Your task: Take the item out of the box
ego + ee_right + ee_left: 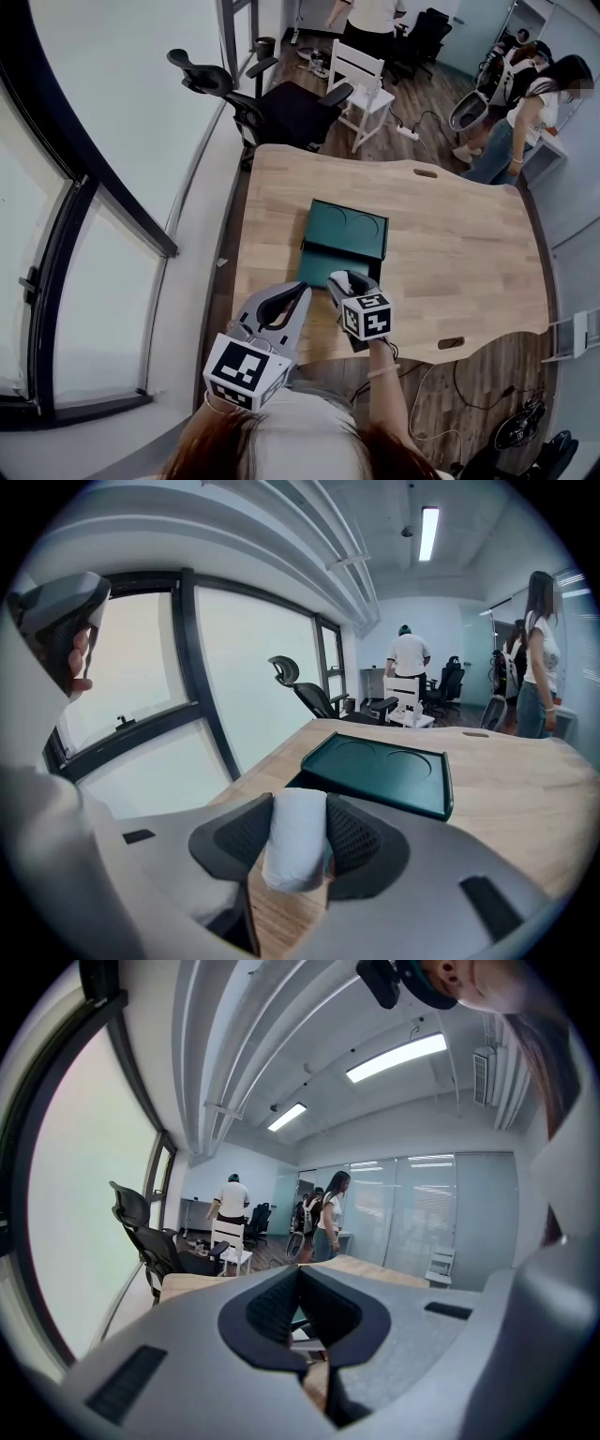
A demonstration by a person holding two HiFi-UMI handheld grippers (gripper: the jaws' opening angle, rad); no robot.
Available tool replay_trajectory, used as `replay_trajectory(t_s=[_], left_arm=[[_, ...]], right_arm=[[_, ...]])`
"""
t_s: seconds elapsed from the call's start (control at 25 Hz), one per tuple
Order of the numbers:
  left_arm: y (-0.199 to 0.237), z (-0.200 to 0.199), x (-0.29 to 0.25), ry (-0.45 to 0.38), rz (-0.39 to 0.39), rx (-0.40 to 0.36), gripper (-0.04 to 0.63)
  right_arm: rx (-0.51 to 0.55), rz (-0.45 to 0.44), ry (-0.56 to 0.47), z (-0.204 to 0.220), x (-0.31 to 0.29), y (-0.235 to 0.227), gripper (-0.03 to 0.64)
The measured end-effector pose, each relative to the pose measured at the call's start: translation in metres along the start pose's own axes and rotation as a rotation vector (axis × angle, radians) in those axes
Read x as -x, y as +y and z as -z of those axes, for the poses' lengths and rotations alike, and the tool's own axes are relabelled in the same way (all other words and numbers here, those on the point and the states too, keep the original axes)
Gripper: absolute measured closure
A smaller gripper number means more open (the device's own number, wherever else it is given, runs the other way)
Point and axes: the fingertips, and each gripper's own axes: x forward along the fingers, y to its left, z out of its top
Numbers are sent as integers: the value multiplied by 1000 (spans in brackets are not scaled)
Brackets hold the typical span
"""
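A dark green box lies on the wooden table, its lid folded back; two round recesses show on the lid. My right gripper hovers at the box's near end, shut on a white cylindrical roll that stands upright between its pads. That white roll peeks out of the jaws in the head view. My left gripper sits left of the right one, near the table's front edge, shut with nothing between its fingers.
A black office chair and a white chair stand beyond the table's far edge. People stand at the far right of the room. A large window runs along the left.
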Motion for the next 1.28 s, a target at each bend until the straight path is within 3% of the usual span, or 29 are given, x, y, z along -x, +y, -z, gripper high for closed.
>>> replay_trajectory(t_s=[0.6,1.28], left_arm=[[-20,0,32,-20,26,-17,589],[-38,-2,67,-42,53,-33,589]], right_arm=[[0,33,-100,-10,41,32,420],[61,100,-294,-43,110,79,420]])
